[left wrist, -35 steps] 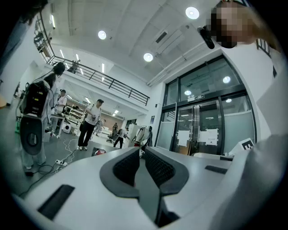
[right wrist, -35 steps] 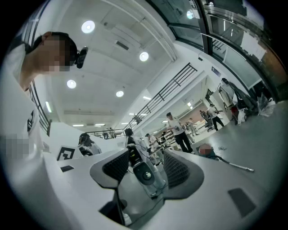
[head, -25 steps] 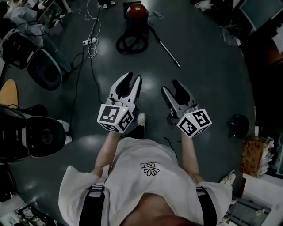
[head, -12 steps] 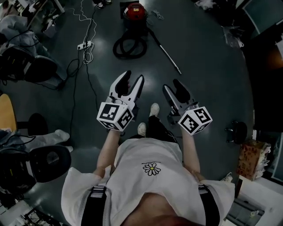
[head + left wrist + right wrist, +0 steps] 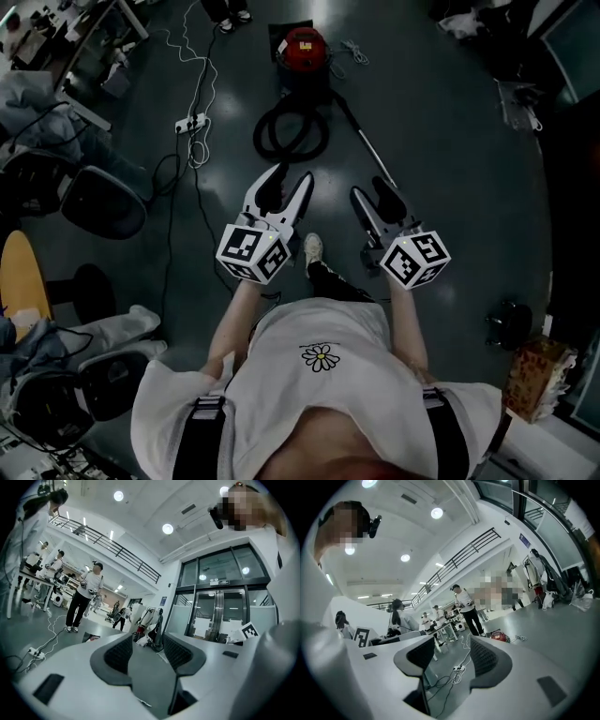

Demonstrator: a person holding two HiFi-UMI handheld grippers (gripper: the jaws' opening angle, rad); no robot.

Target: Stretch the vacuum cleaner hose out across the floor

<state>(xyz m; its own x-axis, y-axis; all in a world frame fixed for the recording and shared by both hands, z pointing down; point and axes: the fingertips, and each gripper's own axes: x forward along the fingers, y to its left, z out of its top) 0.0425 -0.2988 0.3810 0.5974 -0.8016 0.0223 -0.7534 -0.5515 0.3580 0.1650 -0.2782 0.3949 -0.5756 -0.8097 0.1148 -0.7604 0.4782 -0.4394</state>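
Observation:
A red vacuum cleaner (image 5: pixel 305 47) stands on the dark floor at the top of the head view. Its black hose (image 5: pixel 291 136) lies coiled in loops just in front of it. A thin metal wand (image 5: pixel 367 142) runs from the hose down to the right, ending near my right gripper. My left gripper (image 5: pixel 288 178) is held level just short of the coil; its jaws have just been opening and nothing is between them. My right gripper (image 5: pixel 372 190) is open and empty beside the wand's end. The right gripper view shows the vacuum cleaner (image 5: pixel 499 635) far off.
A white power strip (image 5: pixel 190 124) with trailing cables lies left of the hose. Office chairs (image 5: pixel 103 202) crowd the left side. Another person's feet (image 5: pixel 230 11) stand near the vacuum. A round stool base (image 5: pixel 511 323) and a cardboard box (image 5: pixel 532 370) sit at the lower right.
The person has walked forward, carrying both grippers toward the vacuum. The coiled hose and wand now lie much closer to the fingertips. The chairs at the left have slid back in the view.

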